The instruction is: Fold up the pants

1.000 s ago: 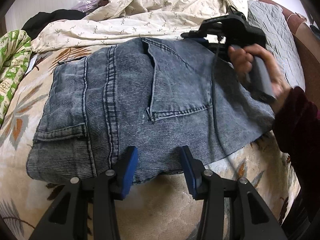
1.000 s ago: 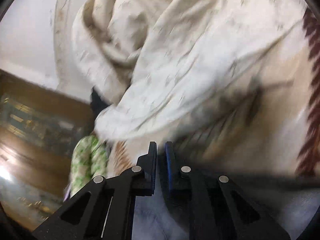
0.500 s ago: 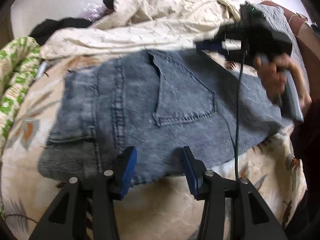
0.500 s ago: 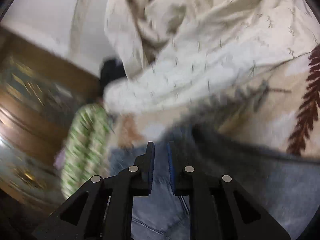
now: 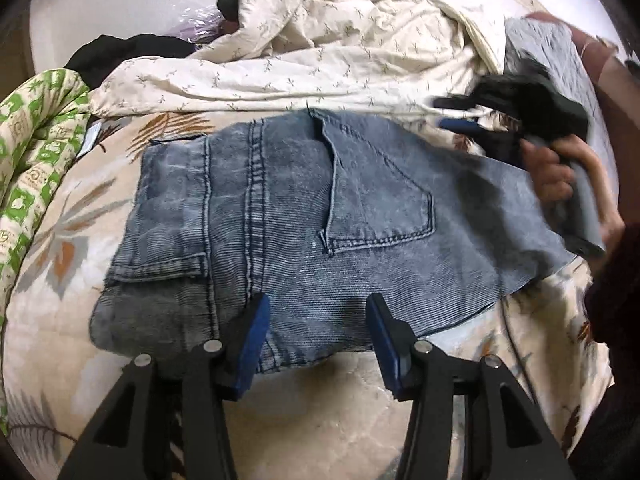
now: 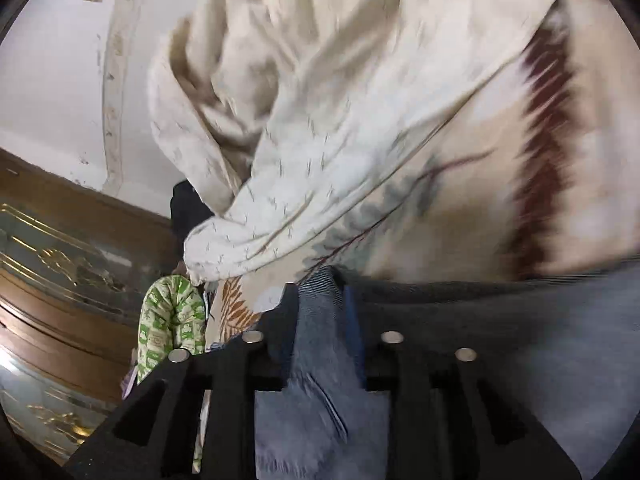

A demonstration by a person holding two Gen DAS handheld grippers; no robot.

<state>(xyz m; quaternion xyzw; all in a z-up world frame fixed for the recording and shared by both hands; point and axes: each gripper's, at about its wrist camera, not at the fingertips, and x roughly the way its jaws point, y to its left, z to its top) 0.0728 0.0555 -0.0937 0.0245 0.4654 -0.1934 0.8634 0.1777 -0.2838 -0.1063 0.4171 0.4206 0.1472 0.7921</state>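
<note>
step: fold laid | jeans [image 5: 304, 216] flat on bed | right tool [image 5: 460, 114] just opening – empty | left tool [image 5: 316, 332] half-wide, empty | next – regrip hem

A home bedroom: a leaf-print bedspread [image 5: 72, 240], a rumpled cream quilt [image 5: 320, 52] at twelve o'clock, a carved wooden wardrobe [image 6: 60, 264].

pants [image 5: 288, 216]: faded blue-grey denim, paler stitching | bedspread [image 5: 60, 280]: cream, printed with brown and grey leaves (a dark red leaf is seen in the right wrist view) | sheet [image 5: 320, 48]: cream, tiny grey sprigs | quilt [image 5: 36, 140]: green and white squares | gripper pads [image 5: 256, 340]: blue, on black fingers
</note>
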